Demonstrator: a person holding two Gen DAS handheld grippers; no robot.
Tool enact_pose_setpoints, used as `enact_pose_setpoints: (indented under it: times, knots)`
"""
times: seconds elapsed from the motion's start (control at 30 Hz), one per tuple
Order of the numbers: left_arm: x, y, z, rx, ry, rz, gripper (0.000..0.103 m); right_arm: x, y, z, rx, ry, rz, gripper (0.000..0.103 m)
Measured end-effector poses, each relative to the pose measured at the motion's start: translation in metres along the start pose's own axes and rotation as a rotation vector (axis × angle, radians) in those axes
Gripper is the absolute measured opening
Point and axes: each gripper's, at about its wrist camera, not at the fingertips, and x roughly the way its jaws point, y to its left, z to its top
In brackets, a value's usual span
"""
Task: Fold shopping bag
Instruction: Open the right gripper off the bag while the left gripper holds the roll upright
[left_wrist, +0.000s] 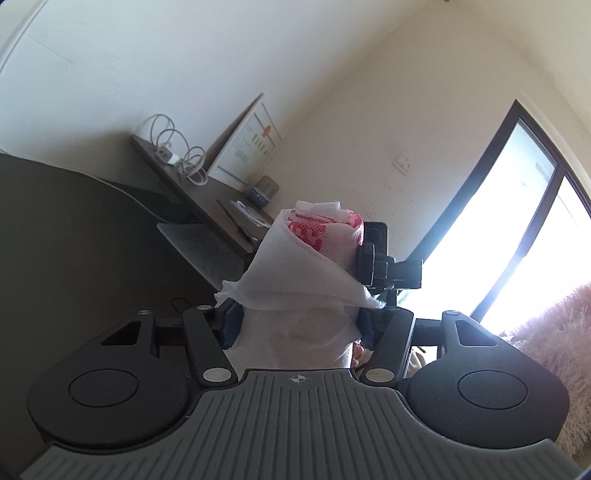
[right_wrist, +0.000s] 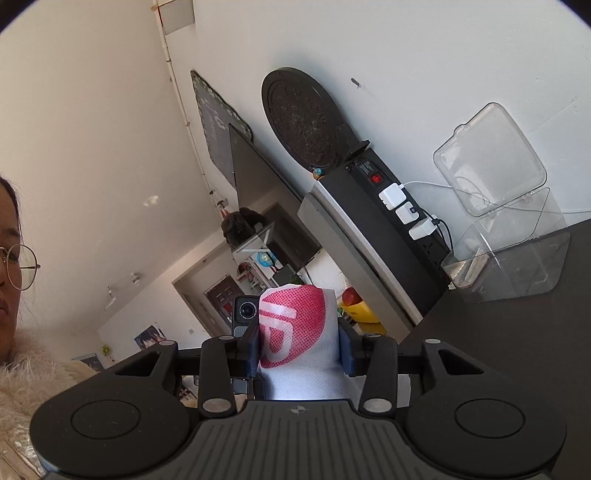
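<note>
The shopping bag (left_wrist: 295, 258), white fabric with a red print, is rolled into a tight bundle and held in the air. My left gripper (left_wrist: 297, 325) is shut on its near end, blue pads pressing both sides. Beyond it, one of the right gripper's fingers (left_wrist: 365, 262) clamps the far end; its other finger is hidden behind the fabric. In the right wrist view the same bundle (right_wrist: 295, 321) shows a red logo and sits squeezed between the pads of my right gripper (right_wrist: 301, 347). The left gripper's camera (right_wrist: 246, 310) peeks out just behind the bag.
A dark table (right_wrist: 498, 350) carries a clear plastic box (right_wrist: 509, 258) with its lid up and a power strip (right_wrist: 399, 206). A person in a fluffy coat (right_wrist: 22, 369) is at the left. A shelf with coiled cables (left_wrist: 170, 158) and a bright window (left_wrist: 517, 221) lie beyond.
</note>
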Motion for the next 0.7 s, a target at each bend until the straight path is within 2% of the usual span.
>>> enact_pose_setpoints:
  times: [0.07, 0.13, 0.23, 0.33, 0.43, 0.47, 0.5, 0.57, 0.6, 0.7]
  knots:
    - [0.002, -0.006, -0.001, 0.030, -0.002, 0.061, 0.042, -0.002, -0.005, -0.002, 0.008, -0.013, -0.015, 0.045]
    - [0.006, -0.014, -0.004, 0.085, 0.008, 0.153, 0.041, -0.004, -0.007, -0.003, 0.011, -0.021, -0.037, 0.061]
    - [0.010, -0.018, -0.010, 0.143, -0.001, 0.328, 0.041, -0.007, -0.010, -0.004, 0.005, -0.048, -0.119, 0.079]
    - [0.009, -0.017, -0.016, 0.179, -0.026, 0.513, 0.041, -0.017, -0.014, -0.003, 0.018, -0.110, -0.218, 0.084]
    - [0.009, -0.016, -0.020, 0.233, -0.063, 0.721, 0.041, -0.031, -0.011, 0.002, 0.037, -0.225, -0.438, 0.088]
    - [0.009, -0.016, -0.022, 0.241, -0.083, 0.773, 0.041, -0.032, -0.007, 0.006, 0.034, -0.259, -0.582, 0.089]
    - [0.010, -0.015, -0.024, 0.254, -0.101, 0.821, 0.041, -0.027, -0.003, 0.009, 0.023, -0.267, -0.770, 0.090]
    - [0.014, -0.012, -0.029, 0.282, -0.133, 0.912, 0.041, -0.011, -0.007, 0.011, 0.022, -0.231, -1.007, 0.092]
    - [0.017, -0.007, -0.030, 0.281, -0.135, 0.959, 0.041, -0.002, -0.014, 0.009, 0.037, -0.200, -1.078, 0.092]
    - [0.020, 0.005, -0.033, 0.277, -0.123, 1.013, 0.042, 0.022, -0.037, -0.001, 0.083, -0.104, -1.213, 0.091]
